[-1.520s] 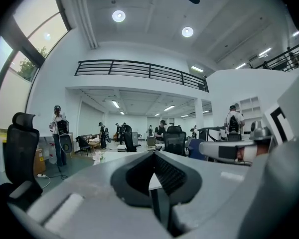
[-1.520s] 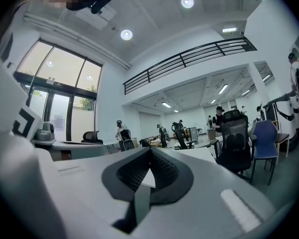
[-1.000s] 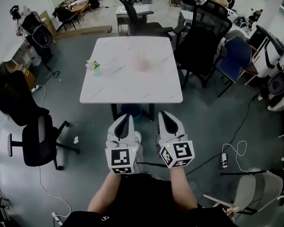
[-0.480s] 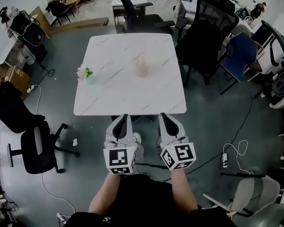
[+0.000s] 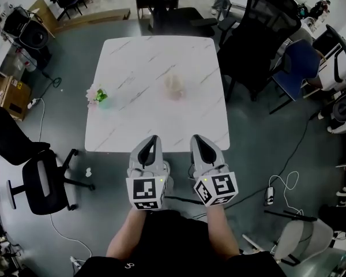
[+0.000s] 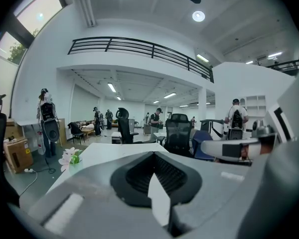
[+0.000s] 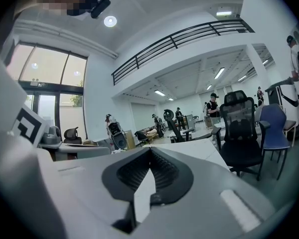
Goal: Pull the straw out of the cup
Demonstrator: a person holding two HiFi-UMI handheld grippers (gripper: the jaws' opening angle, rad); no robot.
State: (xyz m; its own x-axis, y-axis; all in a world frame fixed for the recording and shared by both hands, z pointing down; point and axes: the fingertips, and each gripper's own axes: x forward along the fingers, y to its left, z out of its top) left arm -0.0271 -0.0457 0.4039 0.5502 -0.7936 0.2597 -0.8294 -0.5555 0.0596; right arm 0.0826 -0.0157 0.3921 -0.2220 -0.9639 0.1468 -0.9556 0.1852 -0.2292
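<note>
A pale, translucent cup (image 5: 174, 87) stands near the middle of the white marble table (image 5: 132, 126); it is too small and blurred to make out a straw. Both grippers are held side by side at the table's near edge, well short of the cup. My left gripper (image 5: 152, 138) has its jaws together with nothing between them, and so does my right gripper (image 5: 195, 138). In the left gripper view the jaws (image 6: 152, 156) meet over the table top (image 6: 107, 151). The right gripper view shows its jaws (image 7: 149, 151) touching, with the table (image 7: 202, 146) beyond. The cup is hidden in both gripper views.
A small green vase of flowers (image 5: 98, 96) stands near the table's left edge. Black office chairs (image 5: 265, 33) crowd the far and right sides, another chair (image 5: 43, 178) stands at the left. Cables (image 5: 279, 183) lie on the grey floor. People stand at desks far behind.
The table has drawn nearer in the head view. Both grippers, still shut and side by side, went from over the floor to the table's near edge.
</note>
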